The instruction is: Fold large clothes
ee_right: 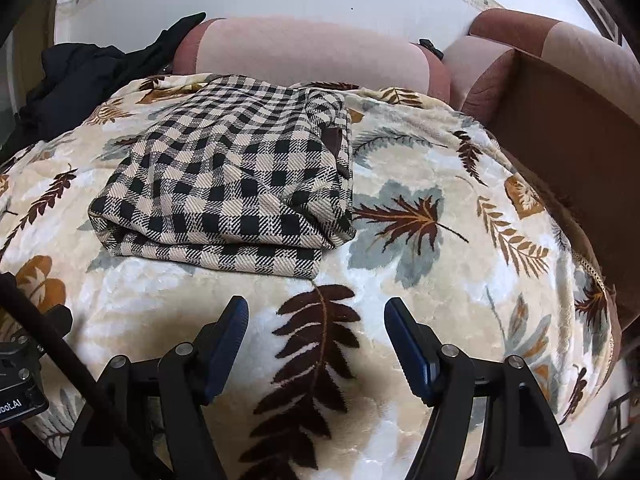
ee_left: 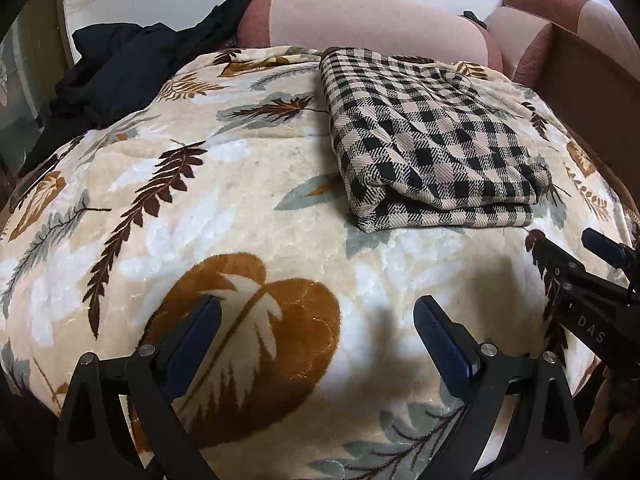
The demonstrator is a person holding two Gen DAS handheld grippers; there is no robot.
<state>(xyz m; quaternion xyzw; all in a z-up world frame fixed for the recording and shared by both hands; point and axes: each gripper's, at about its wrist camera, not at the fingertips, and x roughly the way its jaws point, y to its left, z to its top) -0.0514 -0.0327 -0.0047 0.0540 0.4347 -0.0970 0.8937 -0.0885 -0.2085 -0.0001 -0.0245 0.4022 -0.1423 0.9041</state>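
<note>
A black-and-beige checked garment (ee_left: pixel 424 140) (ee_right: pixel 232 184) lies folded in a thick rectangle on the leaf-patterned blanket (ee_left: pixel 224 184) (ee_right: pixel 432 288). Its folded edge faces me. My left gripper (ee_left: pixel 318 312) hovers open over the blanket, short of the garment and to its left, with nothing between its blue pads. My right gripper (ee_right: pixel 316 316) is open too, just in front of the garment's near edge, and holds nothing. Part of the right gripper (ee_left: pixel 600 264) shows at the right edge of the left wrist view.
A crumpled black garment (ee_left: pixel 132 64) (ee_right: pixel 76 80) lies at the back left of the blanket. Pink and brown cushions (ee_left: pixel 360 20) (ee_right: pixel 304 52) line the back. A brown wooden side (ee_right: pixel 580 152) rises along the right edge.
</note>
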